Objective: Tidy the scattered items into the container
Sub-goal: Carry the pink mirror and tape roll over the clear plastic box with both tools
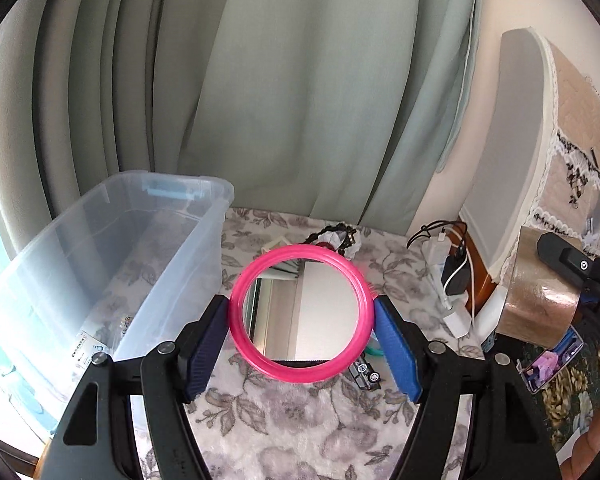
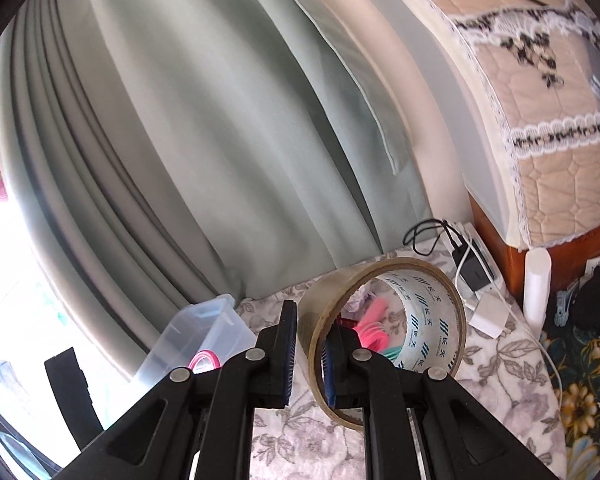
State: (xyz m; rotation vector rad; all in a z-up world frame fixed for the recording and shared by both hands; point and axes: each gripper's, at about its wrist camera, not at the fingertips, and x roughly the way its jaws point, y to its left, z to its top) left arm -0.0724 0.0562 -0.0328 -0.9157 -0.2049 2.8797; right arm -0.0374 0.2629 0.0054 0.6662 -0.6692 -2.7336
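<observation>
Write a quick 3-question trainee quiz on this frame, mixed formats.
1. True or false: the left tongs grip the pink mirror across its rim.
2. What do the right tongs hold? A) charger B) tape roll C) toy car
3. Fill in: the clear bin sits to the ____ of the mirror in the left wrist view.

Key:
1. True. Both pads press the rim's opposite sides.
2. B. One finger is inside the tape roll, one outside, pinching its wall.
3. Left.
</observation>
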